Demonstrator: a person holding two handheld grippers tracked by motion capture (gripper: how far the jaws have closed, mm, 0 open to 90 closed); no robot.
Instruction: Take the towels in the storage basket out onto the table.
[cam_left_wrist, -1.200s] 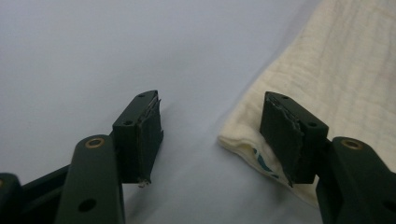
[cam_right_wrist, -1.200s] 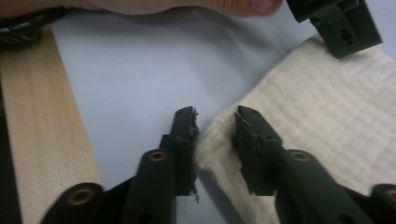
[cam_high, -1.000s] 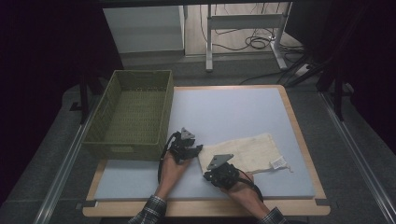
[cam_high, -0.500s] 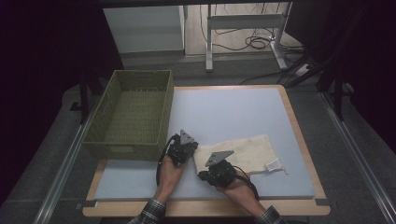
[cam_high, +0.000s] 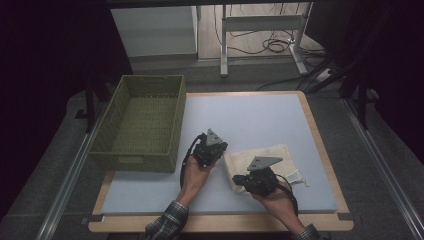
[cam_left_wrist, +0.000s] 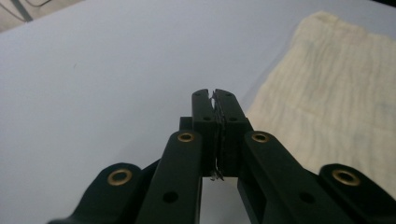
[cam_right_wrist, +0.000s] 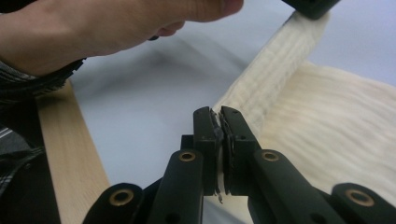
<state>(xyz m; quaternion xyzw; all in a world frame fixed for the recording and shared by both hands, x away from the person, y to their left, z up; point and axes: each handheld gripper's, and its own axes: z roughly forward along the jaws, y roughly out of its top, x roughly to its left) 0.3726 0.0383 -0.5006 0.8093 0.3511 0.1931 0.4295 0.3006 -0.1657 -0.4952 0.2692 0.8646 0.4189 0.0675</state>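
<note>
One cream cloth (cam_high: 262, 165) lies right of one green basket (cam_high: 142, 120) on the bench (cam_high: 260, 117); left tool (cam_high: 216, 150) (jaws pressed together) just beside its edge; right tool (cam_high: 239, 180) pinches its near corner; open bench beyond.

My counter (cam_high: 260, 107) has a pale blue top with a light wood rim. Grey floor (cam_high: 380, 165) lies around it, with metal rails (cam_high: 65, 180) along both sides. Beyond it I see a white cabinet (cam_high: 155, 32), a white desk frame (cam_high: 260, 25) and tangled black cables (cam_high: 272, 45) on lit floor. Both sides of the room are dark.
</note>
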